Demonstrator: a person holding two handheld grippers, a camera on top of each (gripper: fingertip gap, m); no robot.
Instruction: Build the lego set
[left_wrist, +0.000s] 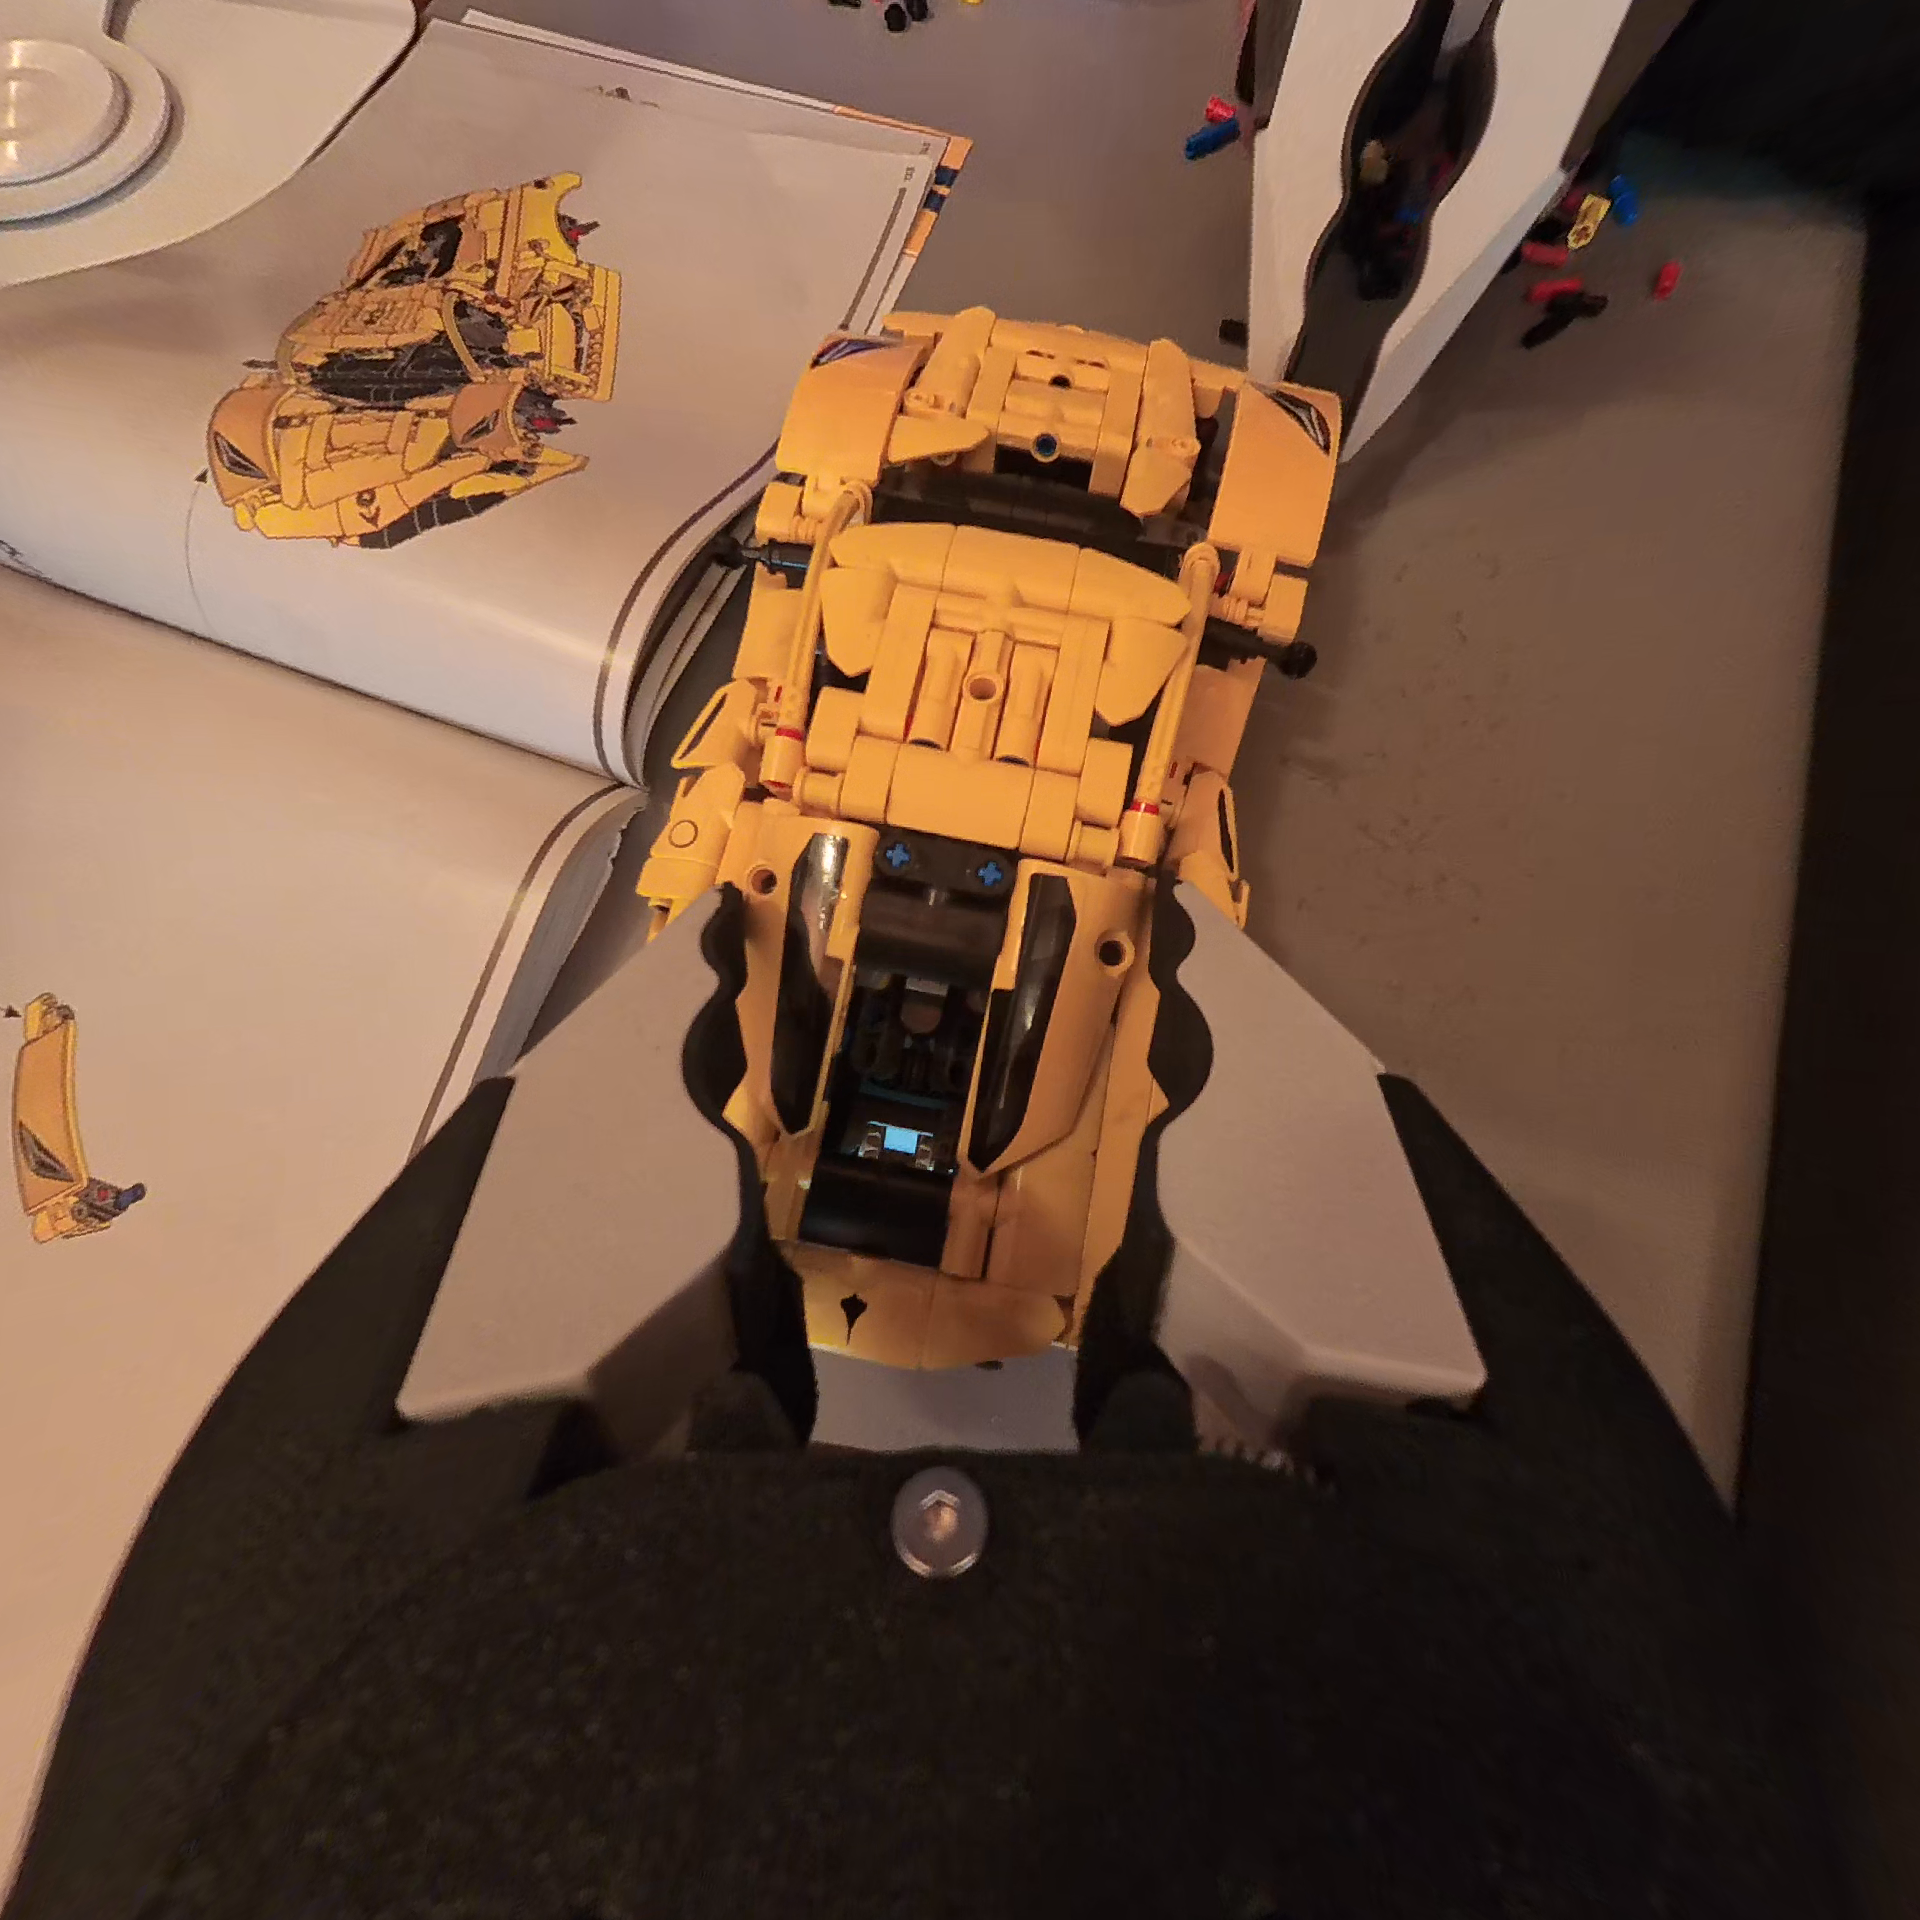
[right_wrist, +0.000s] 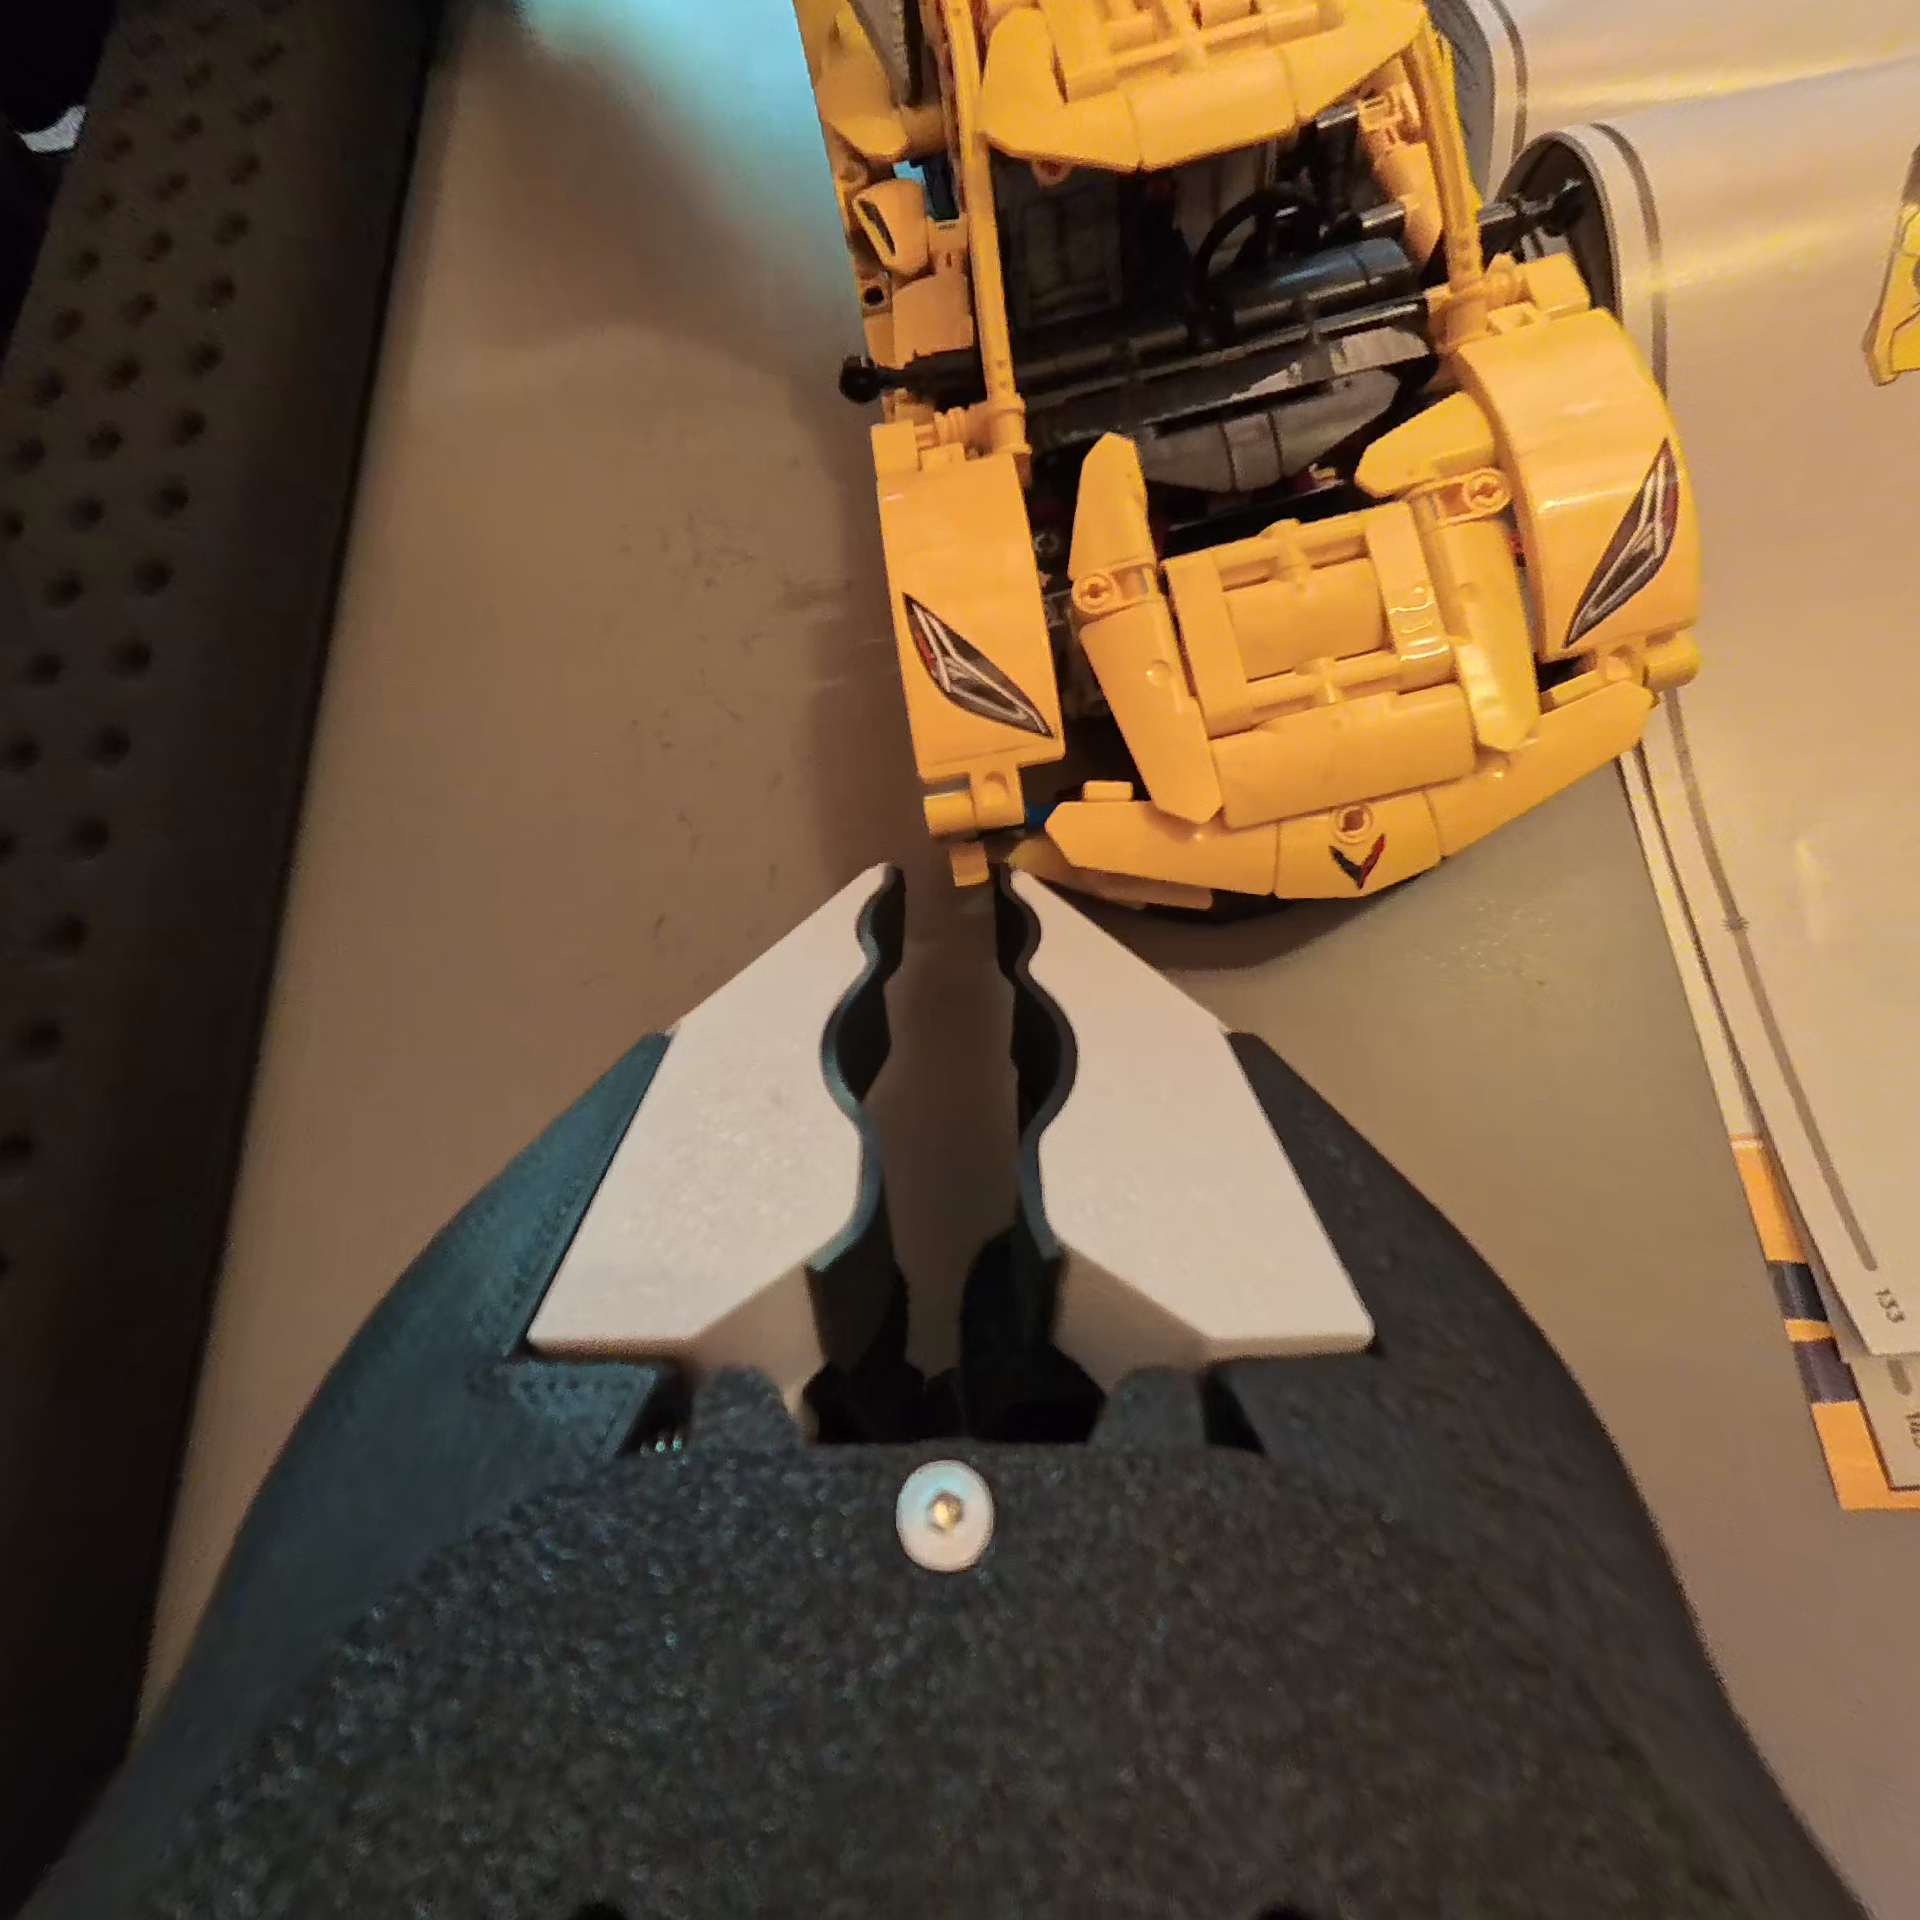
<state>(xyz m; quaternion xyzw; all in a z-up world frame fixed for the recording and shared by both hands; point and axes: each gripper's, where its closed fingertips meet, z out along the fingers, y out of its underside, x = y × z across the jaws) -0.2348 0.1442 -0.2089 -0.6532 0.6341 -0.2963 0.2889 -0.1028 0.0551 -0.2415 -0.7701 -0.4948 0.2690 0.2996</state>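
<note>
My left fingers (left_wrist: 940, 1049) clamp the nearly finished yellow car (left_wrist: 997, 748); my right fingers (right_wrist: 948, 883), slightly parted, near its loose front panel (right_wrist: 961, 613).

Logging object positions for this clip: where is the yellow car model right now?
In the left wrist view, the yellow car model sits centre frame, its near end between the left gripper fingers, beside the open instruction booklet.

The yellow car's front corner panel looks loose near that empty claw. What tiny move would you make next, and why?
Probably nudge the right gripper forward to pinch the hanging fender panel. Its jaws stand slightly apart just before the panel's lower tab, while the left gripper clamps the yellow car.
</note>
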